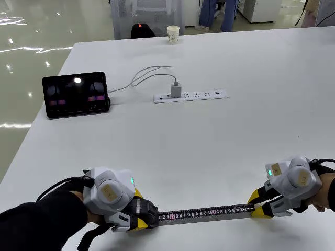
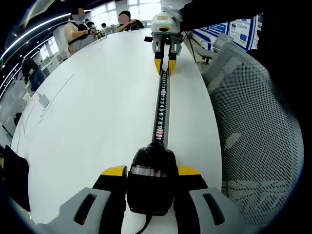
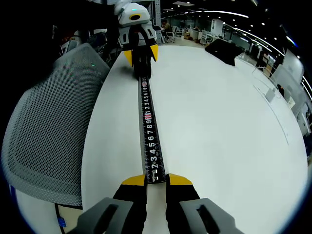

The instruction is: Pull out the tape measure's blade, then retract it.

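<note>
At the near edge of the counter [image 1: 209,146], around 7 o'clock in the head view, the left hand-held gripper [image 1: 140,209] is clamping the black tape measure case [image 1: 148,213], with its yellow-tipped jaws pressing against the case's two sides. From the case the blade [image 1: 207,213] is running out toward 3 o'clock, lying flat on the counter with its numbered face up. At about 4 o'clock the right hand-held gripper [image 1: 255,205] is pinching the blade's free end, its jaws standing only narrowly apart with the tip between them. In the left gripper view the case is sitting between the jaws at 6 o'clock, the blade is stretching toward 12 o'clock to the other gripper, and a grey mesh chair [image 2: 253,122] is showing at 3 o'clock. Farther off, near the middle of the head view, a white power strip [image 1: 191,95] is lying with a charger [image 1: 176,90] plugged in, its cable [image 1: 144,76] curling toward a dark tablet [image 1: 76,94] at 10 o'clock. A paper cup [image 1: 172,34] is standing at 12 o'clock by the far edge
</note>
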`<state>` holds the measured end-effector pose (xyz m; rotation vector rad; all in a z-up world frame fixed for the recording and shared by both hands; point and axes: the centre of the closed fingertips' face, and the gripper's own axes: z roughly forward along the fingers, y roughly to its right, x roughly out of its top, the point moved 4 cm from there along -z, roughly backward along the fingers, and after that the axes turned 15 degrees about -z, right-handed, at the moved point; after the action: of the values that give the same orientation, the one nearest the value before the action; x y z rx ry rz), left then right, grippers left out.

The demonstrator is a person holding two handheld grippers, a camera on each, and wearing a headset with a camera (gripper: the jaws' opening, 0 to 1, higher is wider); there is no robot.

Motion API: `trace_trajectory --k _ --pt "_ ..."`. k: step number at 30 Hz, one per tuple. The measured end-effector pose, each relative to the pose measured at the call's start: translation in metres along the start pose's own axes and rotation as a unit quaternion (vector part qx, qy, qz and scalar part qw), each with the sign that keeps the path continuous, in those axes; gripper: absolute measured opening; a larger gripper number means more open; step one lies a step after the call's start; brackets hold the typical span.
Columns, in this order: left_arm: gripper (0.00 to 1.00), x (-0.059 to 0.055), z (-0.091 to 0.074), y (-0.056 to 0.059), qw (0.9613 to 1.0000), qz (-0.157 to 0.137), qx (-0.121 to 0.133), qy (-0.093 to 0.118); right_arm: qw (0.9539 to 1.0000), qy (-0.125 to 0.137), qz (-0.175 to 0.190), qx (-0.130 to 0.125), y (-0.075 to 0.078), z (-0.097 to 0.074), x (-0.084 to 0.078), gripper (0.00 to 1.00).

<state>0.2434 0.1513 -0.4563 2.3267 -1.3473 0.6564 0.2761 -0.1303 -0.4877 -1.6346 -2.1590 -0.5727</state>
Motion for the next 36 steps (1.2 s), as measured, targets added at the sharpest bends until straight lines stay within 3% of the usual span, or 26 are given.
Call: trace_trajectory --k 3,14,22,31,36 --pt "0.32 0.0006 0.0006 0.0001 1.0 -0.008 0.001 0.006 1.0 0.001 0.003 0.0 -0.0001 -0.0003 -0.0008 0.11" --pt "0.32 0.0024 0.0024 -0.0002 0.9999 0.012 0.006 -0.001 0.9998 -0.018 -0.002 -0.007 0.0006 0.0011 0.0011 0.12" --pt "0.32 0.0025 0.0023 -0.0001 0.9999 0.013 0.004 -0.001 0.9992 -0.023 0.03 -0.01 0.0011 0.0016 0.0008 0.12" --pt "0.32 0.0022 0.0026 -0.0006 0.9999 0.014 -0.001 -0.004 0.9991 -0.039 0.016 -0.011 0.001 0.0034 0.0022 0.12" --pt "0.32 0.0022 0.0022 -0.0007 0.9999 0.015 -0.002 -0.006 0.9991 -0.034 0.02 -0.013 0.0018 0.0033 0.0014 0.12"
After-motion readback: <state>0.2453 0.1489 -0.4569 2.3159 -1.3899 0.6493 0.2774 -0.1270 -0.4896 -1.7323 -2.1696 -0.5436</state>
